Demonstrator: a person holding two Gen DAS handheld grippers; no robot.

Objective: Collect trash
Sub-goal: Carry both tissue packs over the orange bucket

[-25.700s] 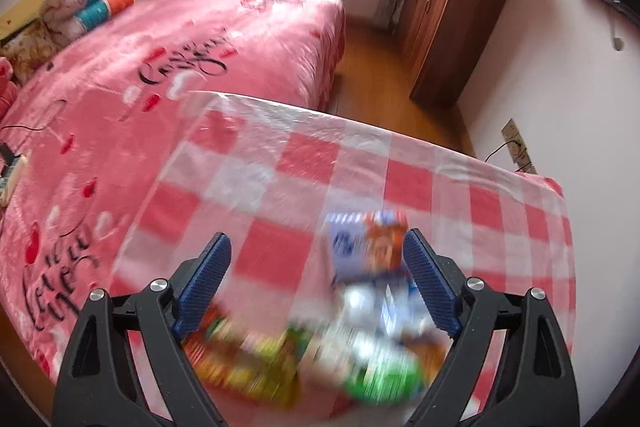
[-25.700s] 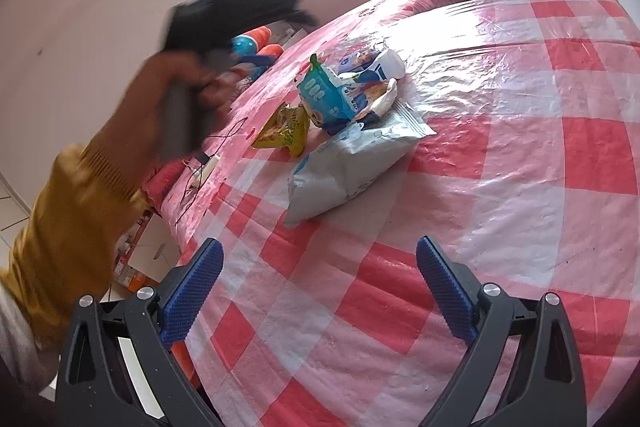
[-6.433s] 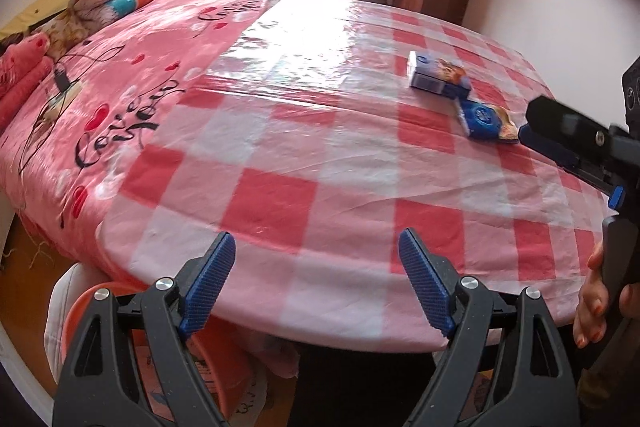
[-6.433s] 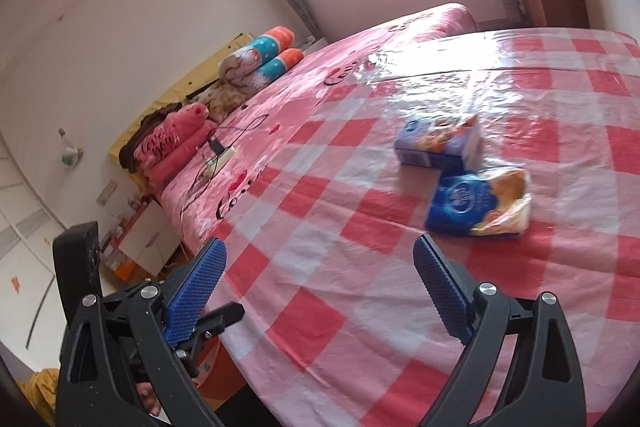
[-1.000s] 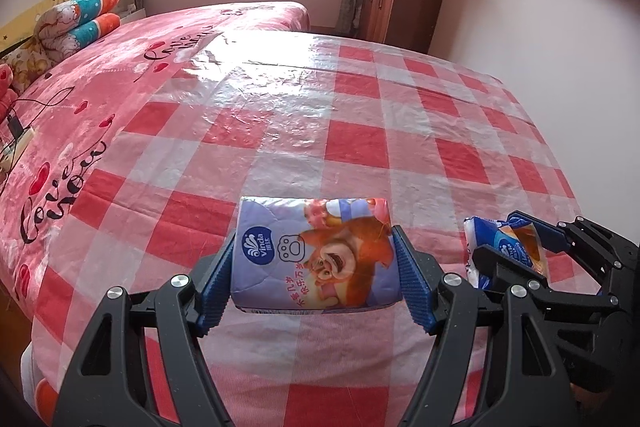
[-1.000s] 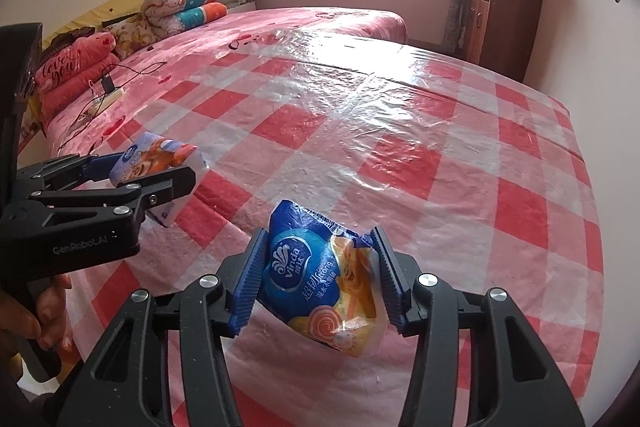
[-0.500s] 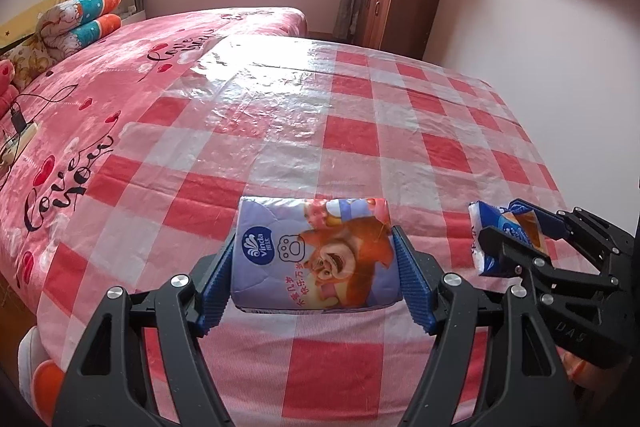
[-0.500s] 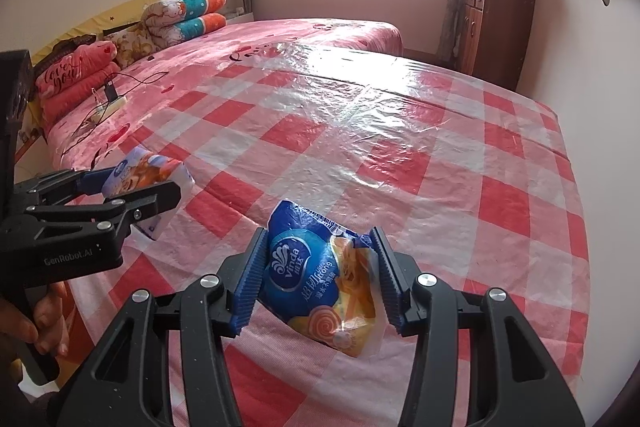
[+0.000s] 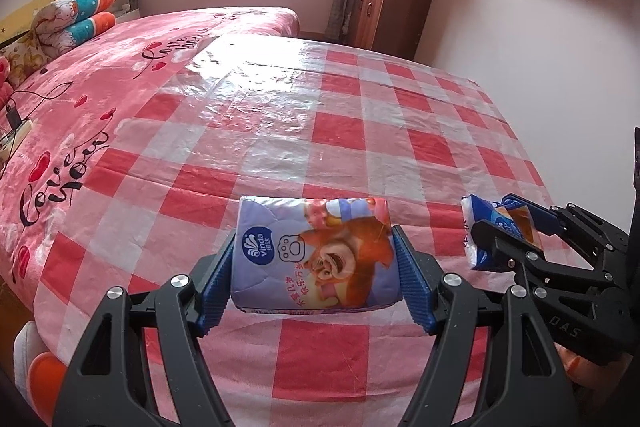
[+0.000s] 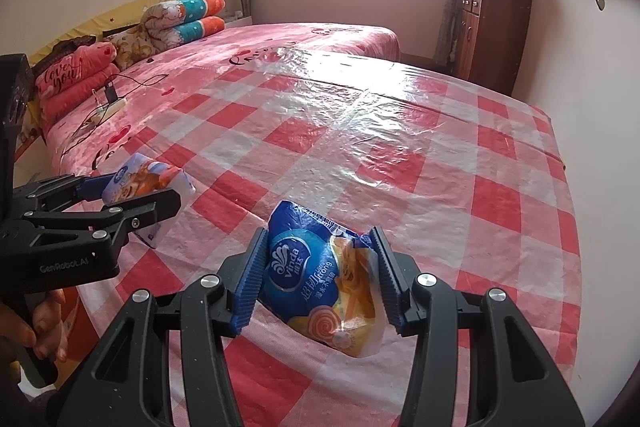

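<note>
My left gripper [image 9: 314,281] is clamped on a lilac Vinda tissue pack [image 9: 314,255] printed with a cartoon bear, its blue pads pressed against both short ends. My right gripper [image 10: 318,279] grips a crumpled blue and orange Vinda tissue packet [image 10: 320,279] the same way. Both packs hang over the near edge of the table, which is covered by a red and white checked plastic tablecloth [image 9: 360,131]. In the right wrist view my left hand [image 10: 38,323] shows at the near left corner. A pink bed [image 9: 100,75] lies along the table's left edge.
</note>
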